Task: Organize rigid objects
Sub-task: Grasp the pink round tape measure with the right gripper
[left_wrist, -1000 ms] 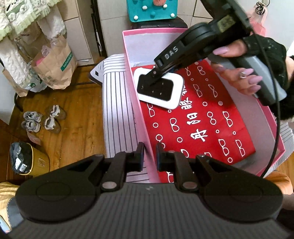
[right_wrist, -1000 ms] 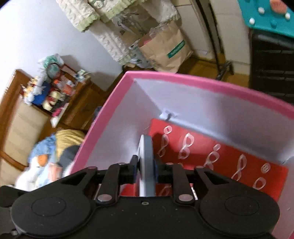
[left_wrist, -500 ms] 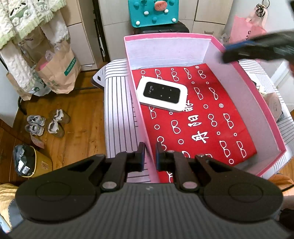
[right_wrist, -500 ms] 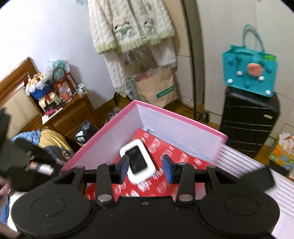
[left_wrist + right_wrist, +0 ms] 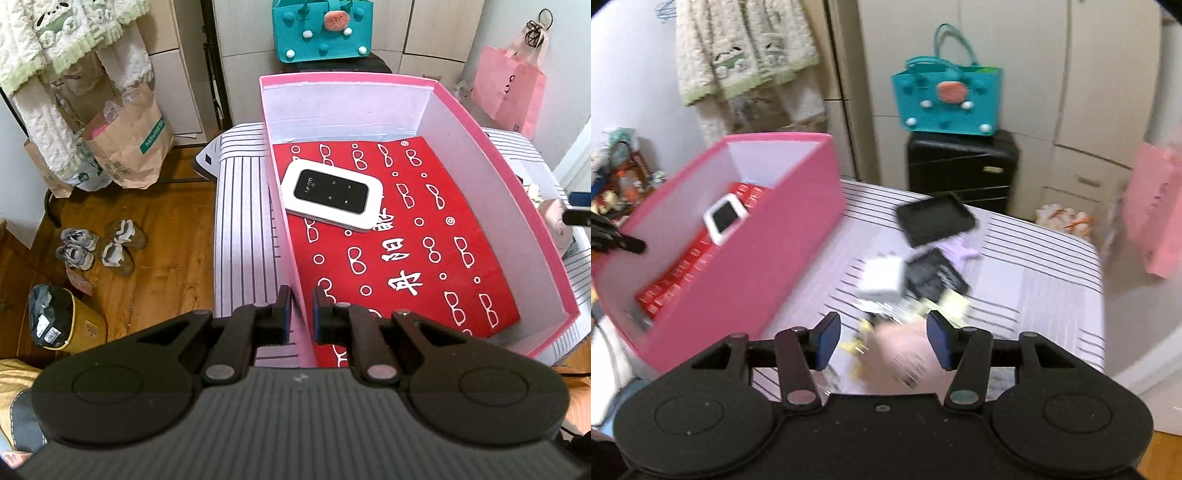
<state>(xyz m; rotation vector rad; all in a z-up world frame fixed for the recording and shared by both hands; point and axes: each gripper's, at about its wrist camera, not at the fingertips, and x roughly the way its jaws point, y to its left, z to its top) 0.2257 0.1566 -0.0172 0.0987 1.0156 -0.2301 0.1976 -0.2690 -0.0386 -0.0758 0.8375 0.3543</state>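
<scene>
A white pocket Wi-Fi router [image 5: 331, 195] with a glossy black face and rounded corners lies flat on the red, glasses-printed paper [image 5: 406, 251] inside the pink box [image 5: 491, 155], toward the box's ten o'clock corner. The left tongs [image 5: 301, 308] pinch the box's near wall at six o'clock. The right tongs [image 5: 882, 338] are spreading with nothing gripped between them, above the clutter on the striped surface [image 5: 1034, 280], a white cube [image 5: 882, 278] at twelve o'clock.
</scene>
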